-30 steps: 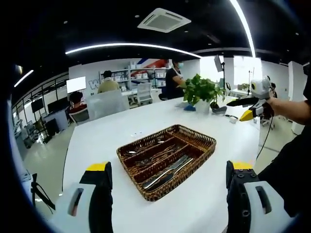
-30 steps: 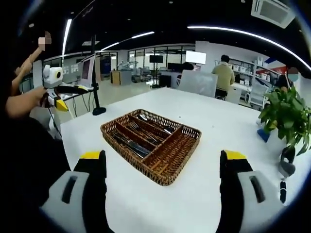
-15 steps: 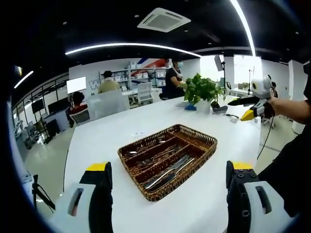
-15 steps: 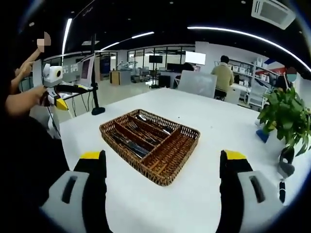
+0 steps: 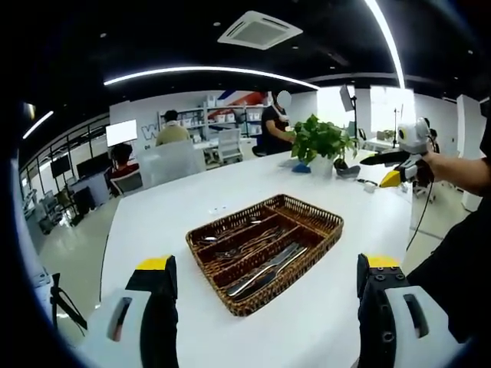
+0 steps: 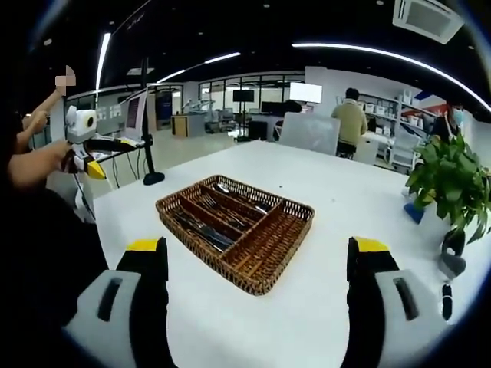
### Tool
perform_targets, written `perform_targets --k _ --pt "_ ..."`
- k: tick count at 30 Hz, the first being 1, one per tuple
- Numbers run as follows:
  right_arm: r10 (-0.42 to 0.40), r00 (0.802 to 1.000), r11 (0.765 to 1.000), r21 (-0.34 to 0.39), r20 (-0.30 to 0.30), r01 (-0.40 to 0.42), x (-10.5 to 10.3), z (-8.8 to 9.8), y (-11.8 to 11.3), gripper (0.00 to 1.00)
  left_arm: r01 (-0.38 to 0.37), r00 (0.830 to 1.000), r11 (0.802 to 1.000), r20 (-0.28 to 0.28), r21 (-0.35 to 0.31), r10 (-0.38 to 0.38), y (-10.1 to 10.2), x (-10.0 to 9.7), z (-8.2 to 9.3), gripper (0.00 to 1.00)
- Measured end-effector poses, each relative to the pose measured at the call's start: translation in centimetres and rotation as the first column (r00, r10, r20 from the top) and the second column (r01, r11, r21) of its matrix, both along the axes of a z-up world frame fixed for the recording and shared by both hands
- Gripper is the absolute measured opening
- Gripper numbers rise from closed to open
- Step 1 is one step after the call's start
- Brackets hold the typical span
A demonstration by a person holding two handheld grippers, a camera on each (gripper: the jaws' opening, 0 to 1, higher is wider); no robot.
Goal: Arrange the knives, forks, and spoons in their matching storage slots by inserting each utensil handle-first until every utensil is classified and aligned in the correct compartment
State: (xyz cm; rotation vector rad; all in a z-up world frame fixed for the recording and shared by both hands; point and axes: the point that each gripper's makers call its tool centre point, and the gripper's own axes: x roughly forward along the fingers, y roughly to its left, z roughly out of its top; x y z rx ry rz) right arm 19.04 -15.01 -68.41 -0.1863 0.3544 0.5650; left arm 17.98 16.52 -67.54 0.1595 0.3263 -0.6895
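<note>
Both grippers hang above the white worktop (image 5: 322, 322), jaws spread wide, nothing between them. In the left gripper view the left gripper (image 5: 268, 287) frames the scene from the bottom edge, yellow-tipped jaws far apart. Centre frame sits the wicker tray (image 5: 322, 239), flat on the worktop, split into long slots. The knives (image 5: 265, 272) lie together in the slot nearest the camera, the forks (image 5: 244, 247) in the middle one, and a spoon (image 5: 230, 231) or two in the far slot, though they are small and hard to count. A potted plant (image 5: 318, 142) stands at the far end of the worktop, upper centre-right. At the right edge, a hand (image 5: 441, 165) holds the other gripper up, well away from the tray.

In the right gripper view, the right gripper (image 6: 257, 264) is also released, jaws wide at the bottom. The tray (image 6: 272, 264) sits centre frame, utensils dark in its left slots, the right compartment looking bare. The plant (image 6: 449, 184) is at the right edge.
</note>
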Motion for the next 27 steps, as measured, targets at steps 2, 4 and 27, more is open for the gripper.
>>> perform_targets --k 2,4,27 --pt "0.002 1.000 1.000 0.001 -0.002 -0.002 0.0 0.0 0.0 1.00 0.000 1.000 1.000 0.001 0.001 0.000 0.1 0.0 0.1 0.99" --pt "0.002 1.000 1.000 0.004 -0.002 -0.002 -0.1 0.0 0.0 1.00 -0.001 1.000 1.000 0.001 0.002 0.001 0.1 0.0 0.0 0.99" --pt "0.011 0.999 1.000 -0.011 -0.035 -0.012 -0.2 -1.2 0.0 1.00 -0.004 1.000 1.000 -0.021 0.017 0.004 0.5 0.0 -0.6 0.99"
